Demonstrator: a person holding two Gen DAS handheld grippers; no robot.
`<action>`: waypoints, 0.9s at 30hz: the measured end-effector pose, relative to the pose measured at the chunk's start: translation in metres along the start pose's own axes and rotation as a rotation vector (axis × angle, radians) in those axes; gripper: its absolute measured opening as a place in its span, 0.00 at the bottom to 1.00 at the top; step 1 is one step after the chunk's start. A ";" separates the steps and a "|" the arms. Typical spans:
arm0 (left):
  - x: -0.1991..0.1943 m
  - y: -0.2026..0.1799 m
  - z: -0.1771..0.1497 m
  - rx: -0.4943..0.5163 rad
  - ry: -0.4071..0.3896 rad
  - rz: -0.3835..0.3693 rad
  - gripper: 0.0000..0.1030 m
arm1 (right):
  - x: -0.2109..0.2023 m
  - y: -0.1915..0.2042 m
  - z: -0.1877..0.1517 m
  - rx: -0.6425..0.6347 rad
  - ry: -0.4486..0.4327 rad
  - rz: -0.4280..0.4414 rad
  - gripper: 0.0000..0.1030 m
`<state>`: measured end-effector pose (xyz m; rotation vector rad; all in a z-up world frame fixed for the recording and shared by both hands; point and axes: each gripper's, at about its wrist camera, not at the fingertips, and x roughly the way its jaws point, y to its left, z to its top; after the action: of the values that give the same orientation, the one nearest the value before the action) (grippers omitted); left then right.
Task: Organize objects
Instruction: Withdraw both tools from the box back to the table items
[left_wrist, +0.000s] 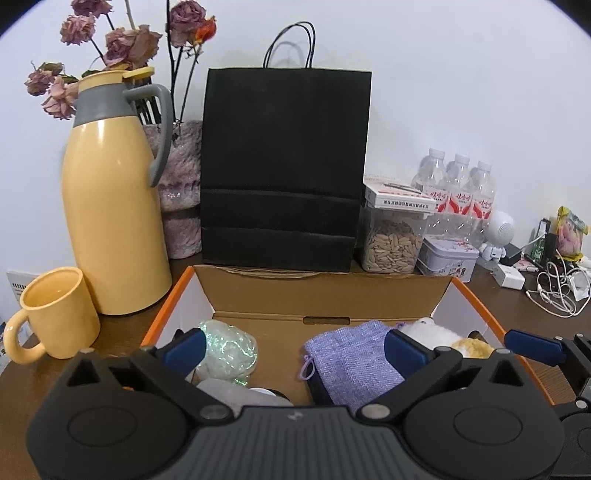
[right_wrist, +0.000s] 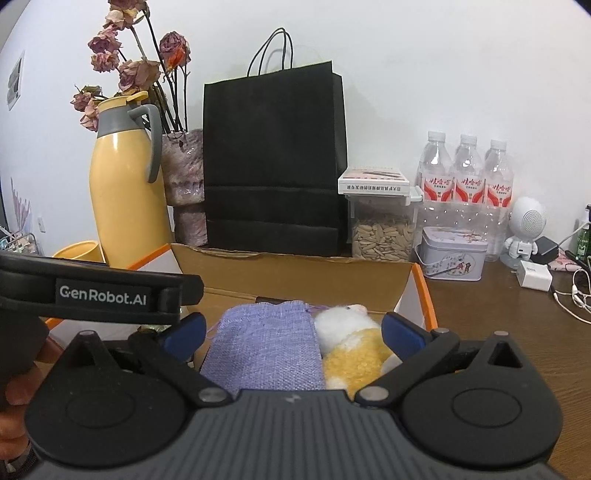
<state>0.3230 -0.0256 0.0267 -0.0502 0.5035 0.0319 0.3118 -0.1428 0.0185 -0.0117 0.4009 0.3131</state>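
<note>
An open cardboard box (left_wrist: 325, 291) (right_wrist: 295, 273) with orange edges sits in front of me on the brown table. Inside lie a lilac cloth pouch (left_wrist: 351, 354) (right_wrist: 266, 347), a white-and-yellow plush toy (left_wrist: 443, 338) (right_wrist: 354, 343) and a shiny greenish wad (left_wrist: 227, 349). My left gripper (left_wrist: 295, 349) hangs open over the box, its blue pads wide apart and holding nothing. My right gripper (right_wrist: 293, 332) is open too, above the pouch and the plush, touching neither. In the right wrist view the left gripper's black arm crosses at the left, with part of a hand below it.
Behind the box stand a black paper bag (left_wrist: 284, 166), a yellow thermos jug (left_wrist: 110, 199), a yellow mug (left_wrist: 55, 314) and a vase of dried roses (left_wrist: 181, 192). To the right: a seed jar (left_wrist: 391, 243), a tin (left_wrist: 447, 258), three water bottles (left_wrist: 458, 188), a white robot figure (right_wrist: 526, 229), chargers and cables (left_wrist: 557, 288).
</note>
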 end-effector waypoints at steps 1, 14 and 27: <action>-0.003 0.001 -0.001 -0.004 -0.006 0.002 1.00 | -0.002 0.000 0.000 -0.002 -0.004 0.000 1.00; -0.070 0.011 -0.033 0.004 -0.106 -0.004 1.00 | -0.054 0.012 -0.023 -0.046 -0.030 -0.013 1.00; -0.108 0.033 -0.083 0.020 -0.065 -0.011 1.00 | -0.100 0.024 -0.063 -0.038 0.007 0.004 1.00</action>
<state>0.1873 0.0009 0.0053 -0.0328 0.4387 0.0174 0.1937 -0.1543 0.0003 -0.0497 0.4021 0.3245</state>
